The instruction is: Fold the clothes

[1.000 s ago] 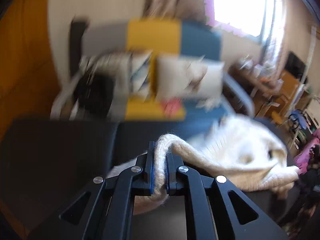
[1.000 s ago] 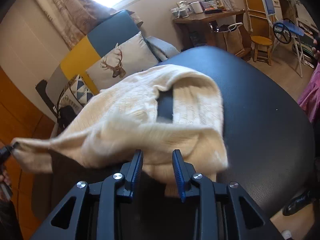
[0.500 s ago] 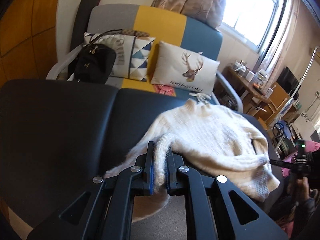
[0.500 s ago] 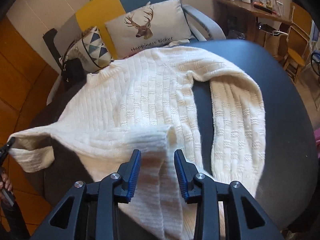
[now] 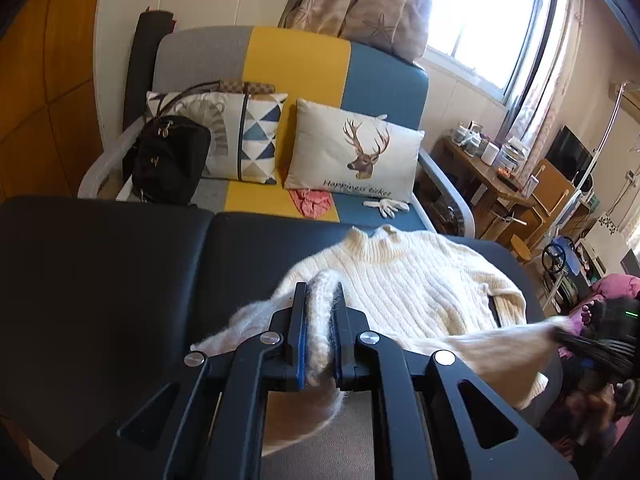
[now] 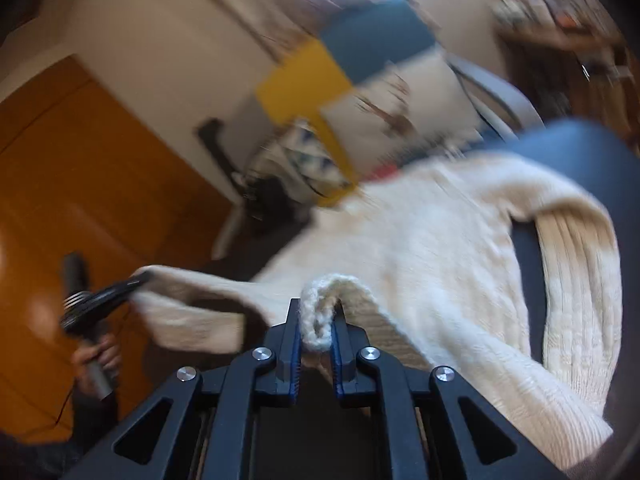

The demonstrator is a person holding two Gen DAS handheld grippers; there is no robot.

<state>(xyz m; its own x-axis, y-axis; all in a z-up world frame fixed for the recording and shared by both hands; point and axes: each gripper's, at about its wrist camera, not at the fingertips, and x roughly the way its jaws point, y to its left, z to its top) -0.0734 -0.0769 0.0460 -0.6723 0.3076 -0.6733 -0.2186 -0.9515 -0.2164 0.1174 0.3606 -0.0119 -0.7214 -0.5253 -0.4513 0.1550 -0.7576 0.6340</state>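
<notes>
A cream knitted sweater [image 5: 400,280] lies collar-away on the black padded table [image 5: 100,272]. My left gripper [image 5: 320,292] is shut on a bunched fold of its near edge, lifted off the table. In the right wrist view, which is blurred, my right gripper [image 6: 316,312] has its jaws closing, and the pads press on a fold of the sweater [image 6: 440,248]. The near edge hangs stretched between the two grippers. The left gripper [image 6: 132,280] shows at the left of that view, and the right gripper [image 5: 576,336] at the right of the left wrist view.
Behind the table stands a grey, yellow and blue sofa [image 5: 296,64] with a deer pillow [image 5: 356,152], a black bag [image 5: 168,160], a red cloth [image 5: 312,204] and white gloves [image 5: 386,206]. A cluttered wooden desk [image 5: 492,176] stands at the right. A hand [image 6: 96,360] grips the left handle.
The right gripper's jaws stood apart over the sweater's edge; now they pinch a fold of it and have risen. The left gripper has lifted a little with its fold.
</notes>
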